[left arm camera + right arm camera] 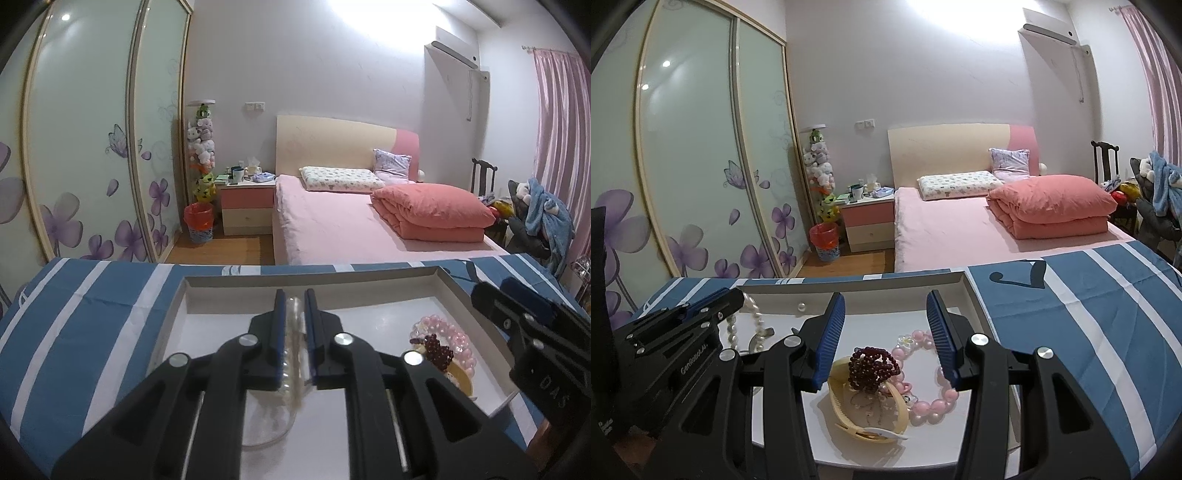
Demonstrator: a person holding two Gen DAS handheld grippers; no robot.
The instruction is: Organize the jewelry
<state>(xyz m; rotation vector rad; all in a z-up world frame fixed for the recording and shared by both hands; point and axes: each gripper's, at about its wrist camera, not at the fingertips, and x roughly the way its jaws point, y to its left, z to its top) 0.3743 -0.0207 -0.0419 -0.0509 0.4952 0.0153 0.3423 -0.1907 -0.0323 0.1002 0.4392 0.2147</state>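
Left gripper [294, 332] low over tray [310, 282]

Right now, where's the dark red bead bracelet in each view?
Left wrist: lower right, dark red bracelet atop the pink beads in the tray.
Right wrist: centre bottom, bracelet between the open jaws, over the hair claw.
Shared landmark: the pink beads.

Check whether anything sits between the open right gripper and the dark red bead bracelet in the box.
Nothing visible does. The right gripper hangs open directly over the dark red bead bracelet, which lies on top of the cream hair claw, beside the pink bead bracelet.
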